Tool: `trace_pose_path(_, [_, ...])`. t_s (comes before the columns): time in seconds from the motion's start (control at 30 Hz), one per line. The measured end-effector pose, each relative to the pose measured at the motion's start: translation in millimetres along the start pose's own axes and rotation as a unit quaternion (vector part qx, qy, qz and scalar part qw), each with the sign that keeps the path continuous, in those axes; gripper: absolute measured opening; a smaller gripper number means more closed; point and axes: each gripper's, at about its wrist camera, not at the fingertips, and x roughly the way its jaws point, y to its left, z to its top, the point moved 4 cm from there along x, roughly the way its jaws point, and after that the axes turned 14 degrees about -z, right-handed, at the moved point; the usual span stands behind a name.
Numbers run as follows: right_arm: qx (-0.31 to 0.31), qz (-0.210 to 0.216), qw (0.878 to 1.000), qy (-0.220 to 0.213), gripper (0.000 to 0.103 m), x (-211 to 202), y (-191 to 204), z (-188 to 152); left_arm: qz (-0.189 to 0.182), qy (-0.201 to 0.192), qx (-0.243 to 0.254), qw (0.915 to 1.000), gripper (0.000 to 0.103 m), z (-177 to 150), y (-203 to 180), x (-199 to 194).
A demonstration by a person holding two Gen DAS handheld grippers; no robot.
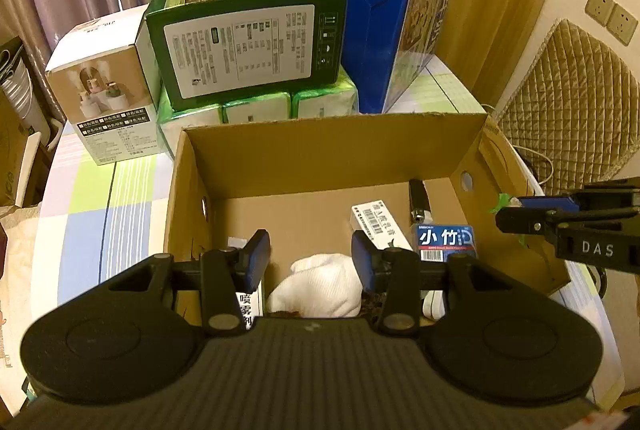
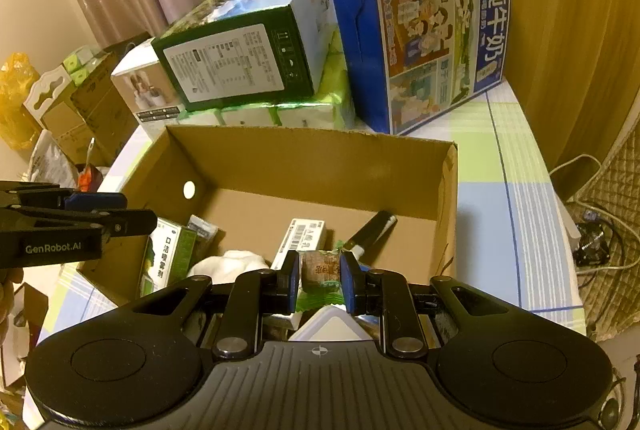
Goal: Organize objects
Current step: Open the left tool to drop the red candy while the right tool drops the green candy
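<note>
An open cardboard box [image 1: 320,150] stands on the table and holds several small items. Among them are a white cloth [image 1: 320,282], a blue card pack [image 1: 446,240], a white barcoded box [image 1: 376,226] and a black marker [image 1: 418,200]. My left gripper [image 1: 311,262] hangs open over the cloth with nothing between its fingers. My right gripper [image 2: 320,282] is shut on a small green-wrapped packet [image 2: 320,268] above the box's near right part. From the right wrist view I also see a green-and-white spray box [image 2: 168,254] leaning at the box's left wall.
Behind the cardboard box stand a green carton [image 1: 248,42] on tissue packs [image 1: 256,110], a blue milk carton [image 1: 396,34] and a white product box [image 1: 108,86]. A checked cloth [image 2: 500,190] covers the table. Cables [image 2: 600,242] lie past its right edge.
</note>
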Motion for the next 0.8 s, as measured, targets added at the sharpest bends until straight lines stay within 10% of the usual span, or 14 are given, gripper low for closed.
trace_pose_path(0.53, [0.009,0.013,1.0,-0.021,0.019,-9,7,7,0.003,0.004,0.001,1.0,0.044,-6,0,-3])
trace_pose_path(0.67, [0.04,0.03,0.998,-0.037,0.062,-12,1,10,0.003,0.003,-0.006,1.0,0.058,-9,4,-5])
trace_pose_path(0.8, [0.047,0.025,0.998,-0.043,0.062,-17,-3,8,0.007,0.006,-0.01,0.9999,0.062,-16,8,-9])
